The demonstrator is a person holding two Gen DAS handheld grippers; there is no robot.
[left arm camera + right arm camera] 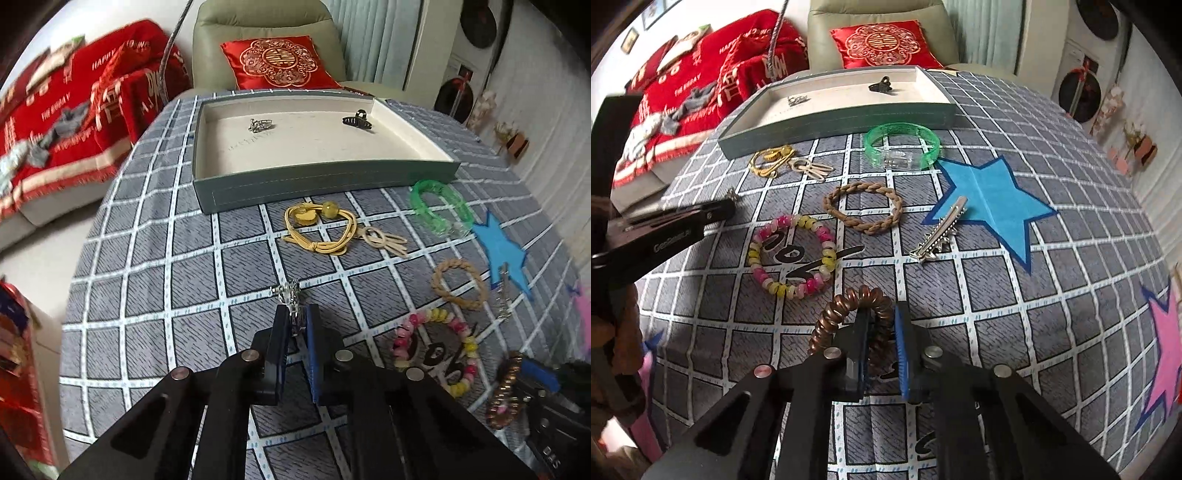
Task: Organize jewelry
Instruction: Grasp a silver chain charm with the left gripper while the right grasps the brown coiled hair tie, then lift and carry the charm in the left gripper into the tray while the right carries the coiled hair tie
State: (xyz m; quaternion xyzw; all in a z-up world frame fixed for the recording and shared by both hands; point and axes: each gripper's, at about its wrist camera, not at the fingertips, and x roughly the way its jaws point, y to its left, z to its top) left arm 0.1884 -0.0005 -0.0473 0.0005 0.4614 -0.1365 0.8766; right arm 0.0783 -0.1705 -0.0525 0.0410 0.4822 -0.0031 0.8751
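Observation:
My left gripper is shut on a small silver ornament that sticks out past its fingertips, low over the checked cloth. In the right wrist view the left gripper comes in from the left edge. My right gripper is shut on a brown spiral hair tie, with part of the coil pinched between the fingers. At the back stands the grey-green tray with a cream lining. It holds a silver piece and a black claw clip.
Loose on the cloth lie a yellow cord bracelet, a beige hair tie, a green bangle, a braided tan tie, a pink-and-yellow bead bracelet and a silver hair clip beside a blue star. A sofa stands behind.

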